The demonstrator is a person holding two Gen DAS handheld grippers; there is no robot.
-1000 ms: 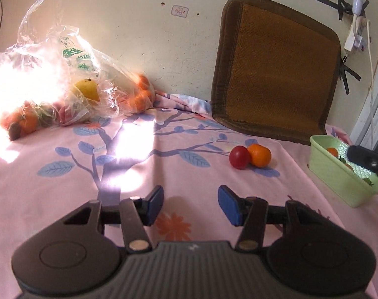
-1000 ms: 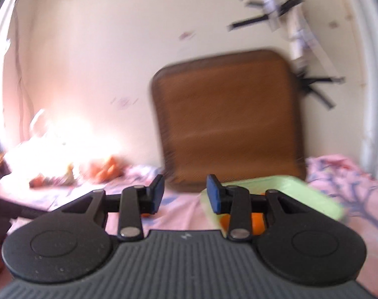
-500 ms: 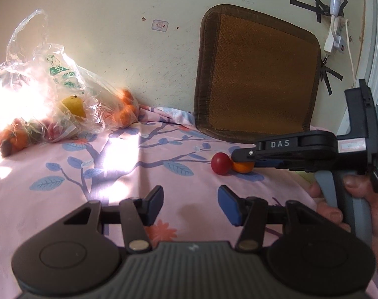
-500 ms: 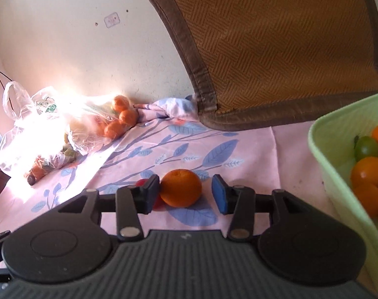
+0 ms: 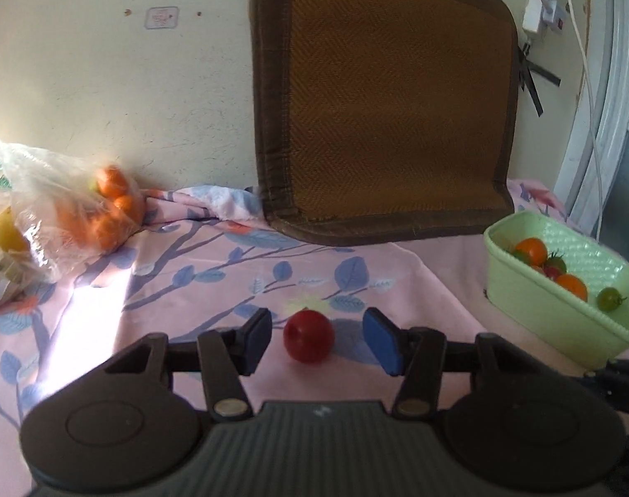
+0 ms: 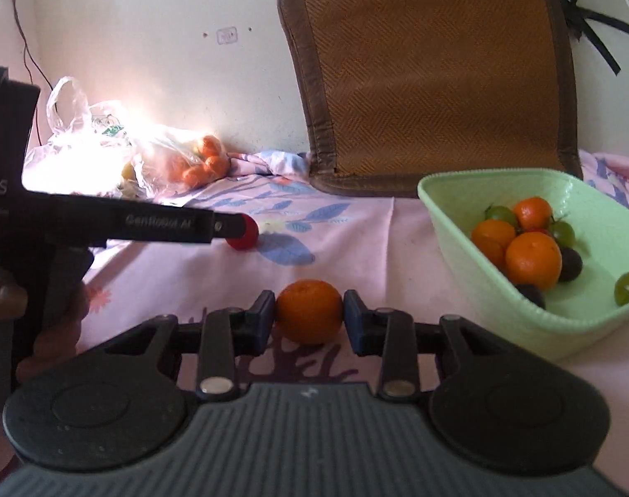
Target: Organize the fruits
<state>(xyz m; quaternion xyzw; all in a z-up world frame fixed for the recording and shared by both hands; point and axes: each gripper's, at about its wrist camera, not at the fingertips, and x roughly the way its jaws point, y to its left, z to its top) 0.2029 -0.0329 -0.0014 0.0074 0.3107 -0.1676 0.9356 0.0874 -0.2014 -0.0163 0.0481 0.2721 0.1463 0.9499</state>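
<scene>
My left gripper [image 5: 316, 337] is open, its blue pads on either side of a red fruit [image 5: 309, 340] that rests on the pink flowered cloth [image 5: 198, 281]. My right gripper [image 6: 308, 312] is shut on an orange [image 6: 309, 310] and holds it just above the cloth, left of the pale green basket [image 6: 472, 256]. The basket holds several oranges and green and dark small fruits, and also shows in the left wrist view [image 5: 534, 302]. The red fruit [image 6: 245, 237] shows in the right wrist view at the tip of the left gripper's body [image 6: 107, 219].
A clear plastic bag of oranges and a yellow fruit [image 5: 61, 215] lies at the back left by the wall, in glare. A brown woven mat [image 5: 389, 124] leans on the wall behind. A white cable and plug [image 5: 542, 12] hang at the right by the window frame.
My right gripper closed on the orange and carried it away from the red fruit toward the basket. My left gripper moved forward until its open pads flank the red fruit.
</scene>
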